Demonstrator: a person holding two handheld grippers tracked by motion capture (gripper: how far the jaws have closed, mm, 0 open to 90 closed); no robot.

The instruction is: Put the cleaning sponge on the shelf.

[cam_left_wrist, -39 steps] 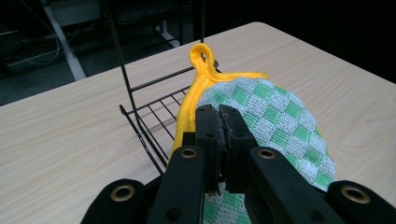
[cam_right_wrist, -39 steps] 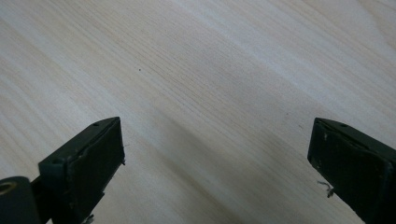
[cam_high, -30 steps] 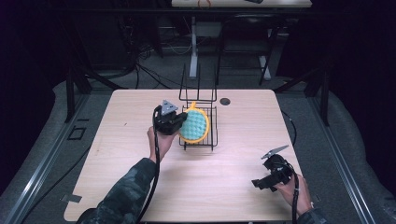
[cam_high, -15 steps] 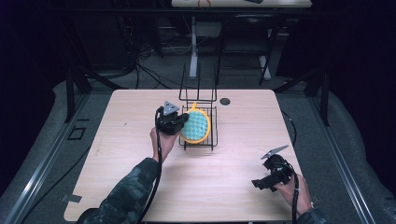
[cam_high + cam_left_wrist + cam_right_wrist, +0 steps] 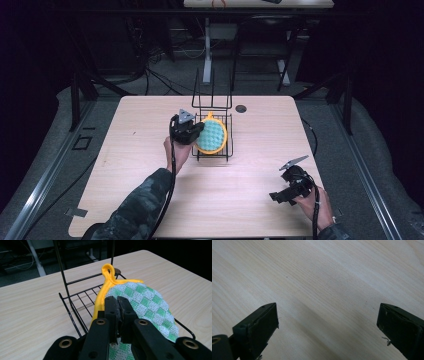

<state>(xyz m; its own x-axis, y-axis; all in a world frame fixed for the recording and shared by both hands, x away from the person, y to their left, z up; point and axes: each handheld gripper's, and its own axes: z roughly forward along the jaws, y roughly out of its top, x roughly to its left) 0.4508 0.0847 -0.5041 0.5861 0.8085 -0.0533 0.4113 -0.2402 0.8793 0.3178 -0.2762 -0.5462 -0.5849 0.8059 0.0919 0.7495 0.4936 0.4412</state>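
Low at the right of the high view, the right tongs (image 5: 291, 186) rest in a hand near the front edge of the pale wood-grain desk (image 5: 140, 130), well apart from everything else. Their own view shows the two black jaws standing wide apart, with bare desk (image 5: 319, 290) between them and nothing held.

Nearer the middle of the high view, the left tongs (image 5: 192, 131) sit in the other hand, whose camouflage-patterned sleeve (image 5: 135, 210) comes up from the bottom edge. Their jaws are pressed together on the near edge of a round pot holder, green-and-white checked cloth with a yellow border (image 5: 147, 305). A yellow loop (image 5: 108, 271) stands at its far end, toward the top of the left gripper view.

That pot holder (image 5: 211, 136) lies partly inside a black wire rack (image 5: 214, 102), tilted against the low front rails. Beyond the rack, toward the desk's far edge, is a dark round cable hole (image 5: 241, 108).
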